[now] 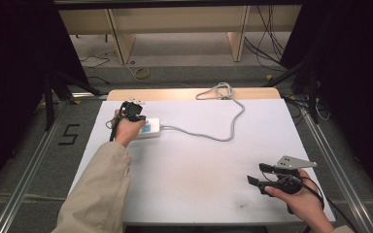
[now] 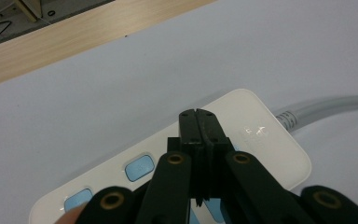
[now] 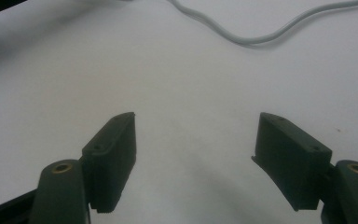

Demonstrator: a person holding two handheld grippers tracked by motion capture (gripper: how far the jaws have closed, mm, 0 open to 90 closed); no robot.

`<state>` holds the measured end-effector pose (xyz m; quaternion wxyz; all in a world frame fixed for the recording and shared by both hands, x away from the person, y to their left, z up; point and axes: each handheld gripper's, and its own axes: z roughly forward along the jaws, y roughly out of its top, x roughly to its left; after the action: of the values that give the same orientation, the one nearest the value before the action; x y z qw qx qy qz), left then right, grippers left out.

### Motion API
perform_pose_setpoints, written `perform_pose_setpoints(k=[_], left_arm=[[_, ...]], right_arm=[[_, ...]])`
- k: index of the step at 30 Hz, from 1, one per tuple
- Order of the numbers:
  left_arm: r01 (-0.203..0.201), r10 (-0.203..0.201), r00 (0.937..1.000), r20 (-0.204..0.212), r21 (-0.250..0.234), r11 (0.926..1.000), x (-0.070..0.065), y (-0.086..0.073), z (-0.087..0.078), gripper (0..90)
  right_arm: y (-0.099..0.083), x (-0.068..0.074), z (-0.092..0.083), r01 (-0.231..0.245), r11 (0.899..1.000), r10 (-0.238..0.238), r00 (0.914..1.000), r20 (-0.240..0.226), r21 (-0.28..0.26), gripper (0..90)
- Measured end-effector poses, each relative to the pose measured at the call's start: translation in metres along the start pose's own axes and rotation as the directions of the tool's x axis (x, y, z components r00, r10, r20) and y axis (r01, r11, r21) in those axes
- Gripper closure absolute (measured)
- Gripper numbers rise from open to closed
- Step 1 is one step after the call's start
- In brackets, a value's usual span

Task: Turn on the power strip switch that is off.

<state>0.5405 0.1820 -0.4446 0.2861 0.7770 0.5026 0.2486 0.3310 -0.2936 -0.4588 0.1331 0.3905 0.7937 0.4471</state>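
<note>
While your left gripper [image 1: 135, 112] sat over the white power strip [image 1: 148, 128] near the left far part of the white table [image 1: 199, 160], its jaws were pressed together with nothing between them. Seen in the left gripper view, the closed tips [image 2: 198, 123] hovered above the strip's top face [image 2: 261, 135], between the pale blue buttons [image 2: 140, 167] and the end where the grey cable [image 2: 335, 105] leaves it; whether they touched the strip I could not tell. That cable [image 1: 223, 131] looped across the table toward its far edge. Your right gripper [image 1: 261, 174] was well apart, near the right front corner, its jaws spread wide over bare table [image 3: 191, 93], holding nothing.
</note>
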Motion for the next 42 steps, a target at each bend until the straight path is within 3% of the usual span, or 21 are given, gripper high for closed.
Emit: perform_pose_setpoints(k=[22,42], left_arm=[[0.016,-0.016,0.9999,0.001,0.017,0.9997,0.004,0.003,0.005,89.9],[-0.009,0.008,0.9999,0.010,0.053,0.9985,-0.002,0.010,0.014,89.9]], right_arm=[[0.000,0.000,0.001,0.000,1.000,0.000,1.0000,0.000,0.003,29.7],[-0.001,-0.001,0.001,-0.004,1.000,0.004,1.0000,-0.004,0.003,29.7]])
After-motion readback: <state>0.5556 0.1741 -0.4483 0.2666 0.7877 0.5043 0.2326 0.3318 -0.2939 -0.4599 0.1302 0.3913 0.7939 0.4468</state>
